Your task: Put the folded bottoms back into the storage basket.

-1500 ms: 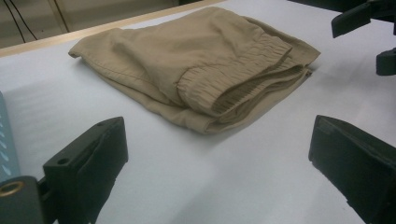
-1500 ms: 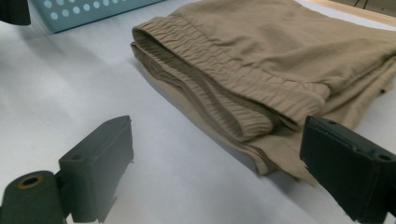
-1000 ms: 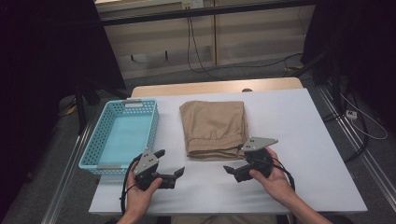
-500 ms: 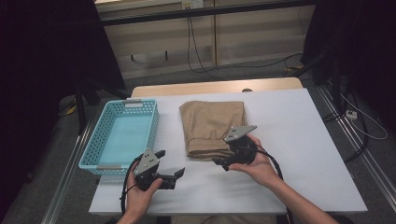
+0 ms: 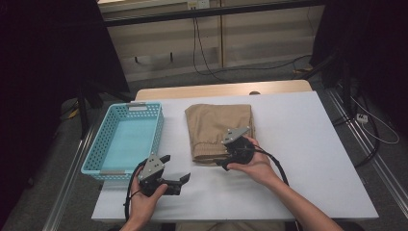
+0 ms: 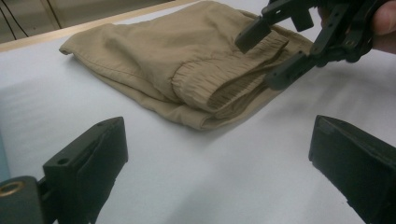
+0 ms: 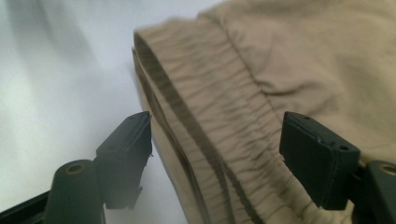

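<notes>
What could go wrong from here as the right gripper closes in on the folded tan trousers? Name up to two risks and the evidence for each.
1. The right gripper is open at the elastic waistband of the folded trousers. It may pinch only the top layer, so the fold could fall open when lifted.
2. The left gripper is open over the bare table, apart from the cloth. A one-sided lift may drag or bunch the trousers short of the blue basket.

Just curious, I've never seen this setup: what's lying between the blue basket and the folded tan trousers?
Nothing: in the high view, only bare white table separates the blue basket from the folded tan trousers.
</notes>
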`<state>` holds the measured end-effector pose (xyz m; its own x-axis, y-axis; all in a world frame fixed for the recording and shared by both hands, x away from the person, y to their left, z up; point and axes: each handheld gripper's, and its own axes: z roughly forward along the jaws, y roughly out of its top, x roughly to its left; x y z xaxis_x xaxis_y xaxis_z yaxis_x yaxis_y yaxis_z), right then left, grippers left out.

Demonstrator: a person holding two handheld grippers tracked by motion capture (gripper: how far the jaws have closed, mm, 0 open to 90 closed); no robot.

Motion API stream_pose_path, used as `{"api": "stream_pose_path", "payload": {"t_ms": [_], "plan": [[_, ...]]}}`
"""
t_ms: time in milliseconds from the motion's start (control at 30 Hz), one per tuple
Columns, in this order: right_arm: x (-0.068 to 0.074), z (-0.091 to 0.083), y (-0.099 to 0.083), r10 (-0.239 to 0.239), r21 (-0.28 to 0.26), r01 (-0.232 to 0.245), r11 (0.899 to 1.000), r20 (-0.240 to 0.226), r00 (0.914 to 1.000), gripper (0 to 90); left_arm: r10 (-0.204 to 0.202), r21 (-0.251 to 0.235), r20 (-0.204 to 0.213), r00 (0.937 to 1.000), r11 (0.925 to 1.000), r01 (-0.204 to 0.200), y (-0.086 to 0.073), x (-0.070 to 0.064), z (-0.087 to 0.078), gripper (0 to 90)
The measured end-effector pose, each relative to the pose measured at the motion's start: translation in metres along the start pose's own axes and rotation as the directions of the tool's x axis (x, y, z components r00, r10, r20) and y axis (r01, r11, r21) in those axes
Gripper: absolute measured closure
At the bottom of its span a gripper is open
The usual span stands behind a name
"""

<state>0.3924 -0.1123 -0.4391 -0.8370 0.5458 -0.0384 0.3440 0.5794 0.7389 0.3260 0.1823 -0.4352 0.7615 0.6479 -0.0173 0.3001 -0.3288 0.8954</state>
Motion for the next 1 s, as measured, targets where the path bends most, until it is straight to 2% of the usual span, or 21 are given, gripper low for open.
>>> {"api": "stream_pose_path", "payload": {"t_ms": [67, 133, 433, 467, 500, 567, 600, 633, 733, 900, 933, 1000], "plan": [[0.0, 0.004, -0.003, 0.002, 0.02, -0.002, 1.0, -0.019, 0.9998, 27.1, 0.004, 0.005, -0.002, 1.0, 1.0, -0.004, 0.0, 0.001, 0.0, 4.8], [0.002, 0.007, -0.005, -0.022, 0.035, 0.022, 0.999, -0.008, 0.9997, 26.9, 0.005, 0.007, -0.005, 1.0, 1.0, -0.005, 0.0, 0.001, 0.0, 4.8], [0.005, 0.01, -0.007, -0.071, 0.064, 0.071, 0.995, -0.001, 0.9974, 28.7, 0.008, 0.016, 0.001, 1.0, 0.9998, -0.008, -0.001, 0.001, 0.0, 4.8], [0.008, 0.012, -0.007, -0.119, 0.089, 0.117, 0.989, 0.017, 0.9928, 30.7, 0.005, 0.011, 0.003, 1.0, 0.9999, -0.005, -0.001, 0.001, 0.002, 4.8], [0.01, 0.013, -0.008, -0.146, 0.099, 0.143, 0.985, 0.026, 0.989, 30.7, 0.005, 0.011, 0.003, 1.0, 0.9999, -0.005, -0.001, 0.001, 0.002, 4.8], [0.01, 0.013, -0.007, -0.15, 0.101, 0.147, 0.984, 0.027, 0.9883, 31.8, -0.001, 0.017, 0.007, 1.0, 0.9999, 0.001, -0.001, 0.0, 0.002, 4.8], [0.006, 0.012, -0.006, -0.175, 0.116, 0.172, 0.978, 0.017, 0.9844, 39.3, -0.005, 0.009, 0.008, 1.0, 0.9999, 0.005, -0.001, -0.001, 0.003, 4.8], [0.005, 0.011, -0.006, -0.183, 0.121, 0.179, 0.976, 0.025, 0.9827, 45.4, 0.008, 0.014, 0.007, 0.9999, 0.9999, -0.008, -0.001, 0.0, 0.002, 4.8], [0.001, 0.01, -0.01, -0.189, 0.101, 0.185, 0.977, 0.027, 0.9816, 46.9, 0.011, 0.01, 0.003, 0.9999, 0.9999, -0.011, -0.001, 0.0, 0.001, 4.8], [0.002, 0.011, -0.01, -0.201, 0.102, 0.197, 0.975, 0.029, 0.9792, 47.8, 0.007, 0.016, -0.002, 1.0, 0.9999, -0.007, -0.001, 0.0, 0.004, 4.8], [0.0, 0.011, -0.011, -0.207, 0.093, 0.203, 0.975, 0.028, 0.978, 53.4, 0.006, 0.003, -0.009, 0.9999, 1.0, -0.006, 0.0, 0.0, 0.007, 4.9], [-0.001, 0.011, -0.012, -0.223, 0.082, 0.219, 0.972, 0.036, 0.9742, 59.2, -0.004, -0.004, -0.006, 1.0, 1.0, 0.004, 0.003, 0.001, 0.011, 4.9]]}}
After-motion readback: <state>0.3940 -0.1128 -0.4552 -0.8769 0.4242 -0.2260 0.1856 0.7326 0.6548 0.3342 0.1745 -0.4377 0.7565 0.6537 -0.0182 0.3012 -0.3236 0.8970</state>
